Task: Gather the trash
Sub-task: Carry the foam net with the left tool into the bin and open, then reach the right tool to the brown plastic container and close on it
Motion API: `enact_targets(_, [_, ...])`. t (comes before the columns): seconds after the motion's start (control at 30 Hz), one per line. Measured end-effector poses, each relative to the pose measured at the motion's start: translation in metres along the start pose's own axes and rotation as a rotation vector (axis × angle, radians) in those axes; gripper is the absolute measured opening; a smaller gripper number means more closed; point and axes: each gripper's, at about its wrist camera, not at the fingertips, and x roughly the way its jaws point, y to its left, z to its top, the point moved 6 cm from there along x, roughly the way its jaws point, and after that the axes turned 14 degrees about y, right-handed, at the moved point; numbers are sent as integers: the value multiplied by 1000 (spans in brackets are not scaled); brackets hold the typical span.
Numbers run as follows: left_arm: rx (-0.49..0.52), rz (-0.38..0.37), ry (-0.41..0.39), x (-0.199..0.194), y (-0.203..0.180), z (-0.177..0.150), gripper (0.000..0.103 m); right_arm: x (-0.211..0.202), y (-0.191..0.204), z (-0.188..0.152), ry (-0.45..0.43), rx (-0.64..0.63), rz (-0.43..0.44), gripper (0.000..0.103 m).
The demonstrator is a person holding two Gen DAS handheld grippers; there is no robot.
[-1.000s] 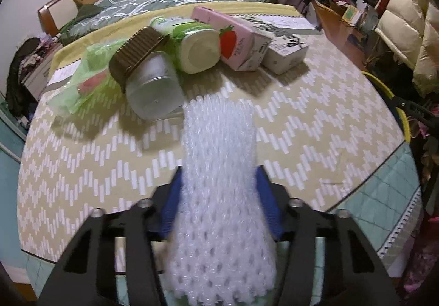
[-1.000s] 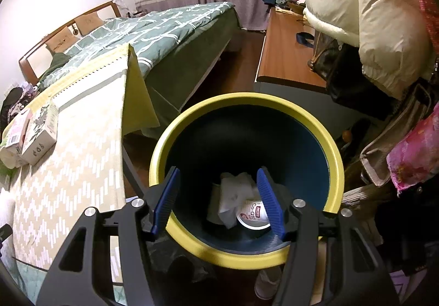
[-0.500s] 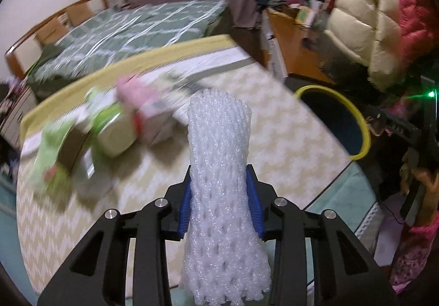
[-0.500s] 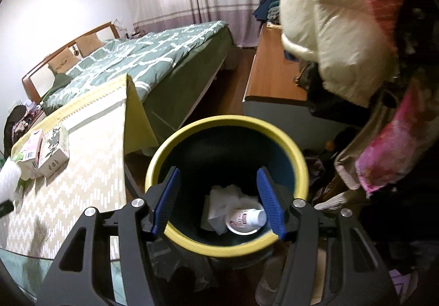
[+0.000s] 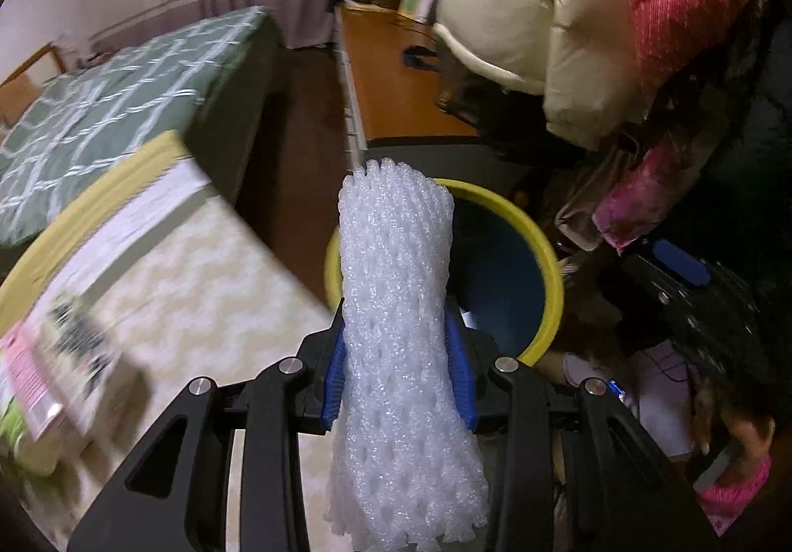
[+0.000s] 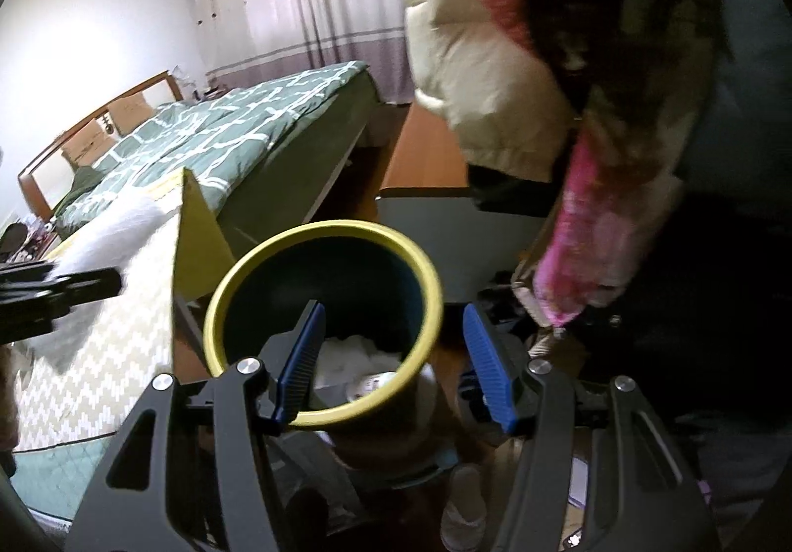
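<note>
A white foam net sleeve (image 5: 396,245) stands upright between blue pads (image 5: 458,378), with my left gripper (image 5: 396,329) shut on its middle. Its top hangs in front of the near-left rim of a yellow-rimmed, dark blue bin (image 5: 544,265) on the floor. In the right wrist view the bin (image 6: 321,230) holds white crumpled paper (image 6: 356,349) and a small round container (image 6: 371,383). My right gripper (image 6: 393,312) is open above the bin's near right rim, nothing between its fingers. The left gripper (image 6: 59,289) and the blurred net (image 6: 114,235) show at the left edge.
A table with a zigzag cloth (image 5: 173,279) lies left of the bin, with a pink carton (image 5: 29,364) at its left. A green bed (image 5: 99,106) and a wooden desk (image 5: 396,91) lie beyond. Puffy coats (image 5: 544,7) hang over the bin's right. A hand (image 5: 732,433) shows at lower right.
The left gripper lifted the foam net off the table and swung it right until the bin came into view behind it. The right gripper drew back and up from the bin.
</note>
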Motion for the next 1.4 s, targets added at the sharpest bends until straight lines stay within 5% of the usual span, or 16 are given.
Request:
enact_targets(0.17, [37,-20,58,48,-26,29,38,-3,-18,-6,1,25,-16,56])
enact_targets(0.33, [58,0,83,86,-41,47,68,0,-29,-12,16,54,-21,56])
enact_targets(0.5, [54,-2,104,107,-46,55,77,-3,-34,-13,13,66,-22,56])
enact_targets(0.83, [-17,-32,-18,30,-15,30,90,-12,-16,-14,-2,42,-6,58])
enact_targets(1.13, [-246,35,-223,-94,79,-84,98,-4,67,-13,18,-106,93,59])
enact_targets(1.4, [-582,277,-371,-190,192,-238,98,-5,182,-16,30,-271,215,59])
